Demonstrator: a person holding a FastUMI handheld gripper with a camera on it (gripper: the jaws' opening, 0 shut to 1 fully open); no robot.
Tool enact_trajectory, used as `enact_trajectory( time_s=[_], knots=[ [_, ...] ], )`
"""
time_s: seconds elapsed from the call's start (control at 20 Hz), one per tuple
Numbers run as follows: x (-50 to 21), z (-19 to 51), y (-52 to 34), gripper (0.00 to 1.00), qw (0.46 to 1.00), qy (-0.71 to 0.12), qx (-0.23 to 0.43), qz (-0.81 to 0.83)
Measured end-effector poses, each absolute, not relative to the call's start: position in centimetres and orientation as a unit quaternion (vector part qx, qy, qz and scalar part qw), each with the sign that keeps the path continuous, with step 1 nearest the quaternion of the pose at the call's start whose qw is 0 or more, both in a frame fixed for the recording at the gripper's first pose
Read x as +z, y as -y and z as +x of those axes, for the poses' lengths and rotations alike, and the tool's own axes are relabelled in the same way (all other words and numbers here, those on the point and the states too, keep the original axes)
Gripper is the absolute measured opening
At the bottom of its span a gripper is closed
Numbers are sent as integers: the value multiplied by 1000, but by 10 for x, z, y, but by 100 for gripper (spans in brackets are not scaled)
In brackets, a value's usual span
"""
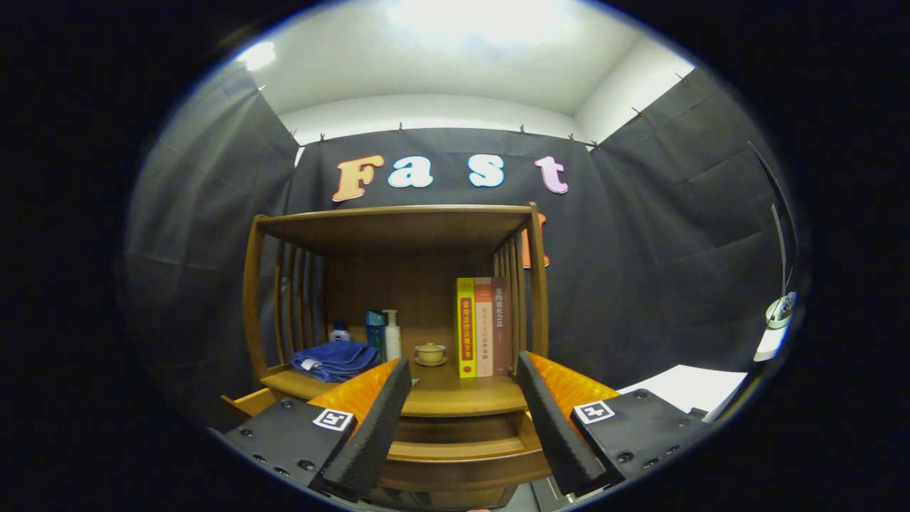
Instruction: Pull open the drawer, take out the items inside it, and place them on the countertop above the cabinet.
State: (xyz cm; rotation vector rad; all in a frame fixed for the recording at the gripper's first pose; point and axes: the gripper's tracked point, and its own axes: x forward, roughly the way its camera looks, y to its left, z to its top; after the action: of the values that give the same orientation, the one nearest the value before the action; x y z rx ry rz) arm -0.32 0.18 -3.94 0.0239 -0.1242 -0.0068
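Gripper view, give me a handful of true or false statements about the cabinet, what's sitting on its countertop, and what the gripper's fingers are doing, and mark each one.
1. The gripper is open, with nothing between its fingers. True.
2. The folded blue towel lies at the countertop's right end, against the books. False: it lies at the left end, and the books stand at the right.
3. A small cup on a saucer sits between the bottles and the books. True.
4. The books lie flat in a stack. False: they stand upright, side by side.
5. The drawer below the countertop is pulled out toward the fingers. True.
6. The fingers are clamped on the drawer's front. False: they are spread apart and grip nothing.
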Motion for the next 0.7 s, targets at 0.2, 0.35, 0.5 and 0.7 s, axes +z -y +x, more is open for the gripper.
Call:
enact_trajectory(
  time_s=[0.2, 0.35, 0.5, 0.7],
  knots=[
    [-96, -19, -39, 97, 999, 32, 12, 36],
    [-154, -17, -70, 97, 999, 8, 23, 29],
    [-203, -12, -101, 98, 999, -10, 33, -22],
    [-249, 7, -128, 98, 998, -46, 38, -17]
  ],
)
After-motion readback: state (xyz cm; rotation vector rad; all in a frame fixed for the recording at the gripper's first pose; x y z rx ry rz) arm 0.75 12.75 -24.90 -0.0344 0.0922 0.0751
